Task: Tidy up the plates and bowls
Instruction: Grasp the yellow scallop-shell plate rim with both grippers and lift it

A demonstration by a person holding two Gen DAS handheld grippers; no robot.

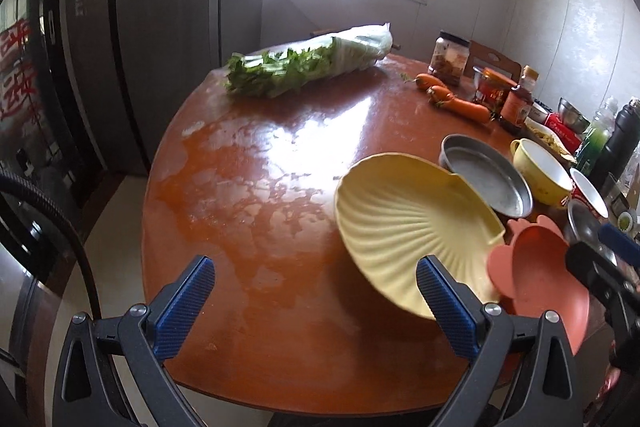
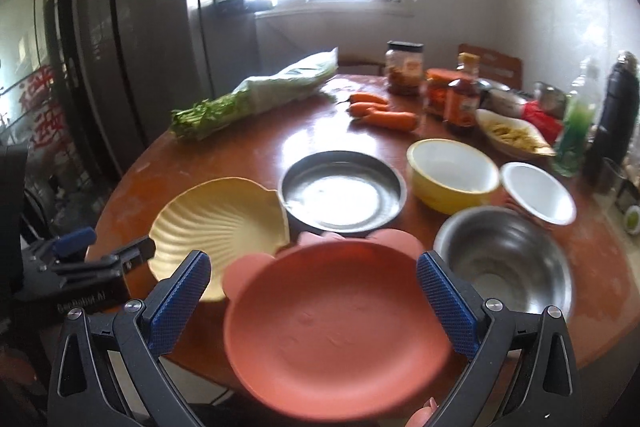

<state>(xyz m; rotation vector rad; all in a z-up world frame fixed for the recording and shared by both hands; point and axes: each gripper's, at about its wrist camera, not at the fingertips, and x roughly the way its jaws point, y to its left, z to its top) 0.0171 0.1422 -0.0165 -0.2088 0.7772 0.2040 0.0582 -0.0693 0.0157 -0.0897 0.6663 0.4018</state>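
A pink flower-rimmed plate [image 2: 332, 323] lies at the near table edge between the fingers of my open right gripper [image 2: 314, 301]; it also shows in the left wrist view [image 1: 540, 283]. A cream shell-shaped plate [image 1: 412, 223] sits to its left, also in the right wrist view [image 2: 216, 227]. My left gripper [image 1: 316, 303] is open and empty, its right finger [image 1: 440, 291] close to the shell plate's near rim. Behind are a metal pan [image 2: 340, 195], a yellow bowl [image 2: 452, 179], a white bowl [image 2: 536, 191] and a steel bowl [image 2: 508, 259].
The round wooden table [image 1: 256, 211] holds bagged greens [image 1: 304, 63], carrots [image 2: 380, 113], jars and sauce bottles [image 2: 460, 103], a dish of food [image 2: 512, 135] and bottles [image 2: 616, 111] at the far right. A dark fridge [image 2: 120, 67] stands left.
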